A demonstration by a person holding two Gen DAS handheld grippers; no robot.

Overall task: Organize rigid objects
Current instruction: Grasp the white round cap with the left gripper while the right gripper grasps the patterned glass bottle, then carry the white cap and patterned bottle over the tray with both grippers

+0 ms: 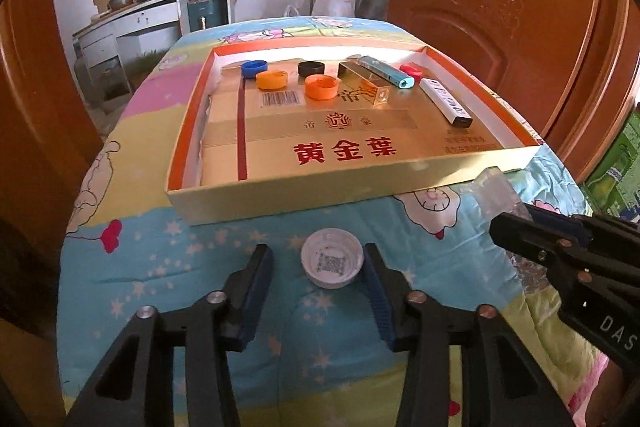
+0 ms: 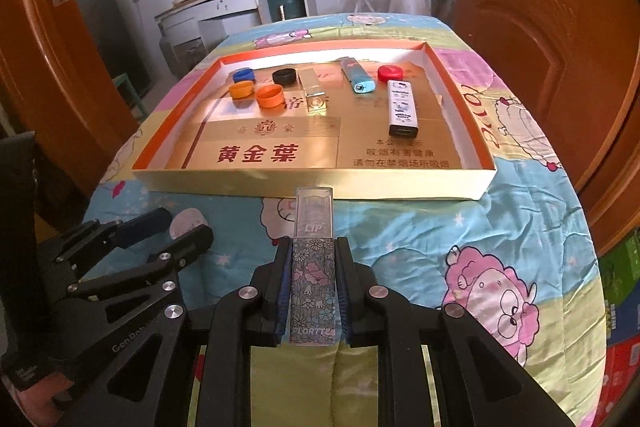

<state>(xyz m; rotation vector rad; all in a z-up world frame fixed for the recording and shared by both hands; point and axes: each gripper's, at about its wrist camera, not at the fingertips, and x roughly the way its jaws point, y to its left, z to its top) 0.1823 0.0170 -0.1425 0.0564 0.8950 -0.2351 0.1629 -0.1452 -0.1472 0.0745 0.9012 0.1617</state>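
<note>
- Our right gripper (image 2: 313,291) clamps the floral lip-gloss tube (image 2: 313,267) by its flat sides; it looks light, stiff, slick.
- Our left gripper (image 1: 319,269) straddles the white bottle cap (image 1: 332,264) on the quilt (image 1: 192,267), one pad apparently short of its rim.

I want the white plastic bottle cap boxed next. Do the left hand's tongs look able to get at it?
Probably yes: the white plastic bottle cap lies on the cartoon-print quilt between the parted fingers of the left tongs, with nothing covering it.
</note>
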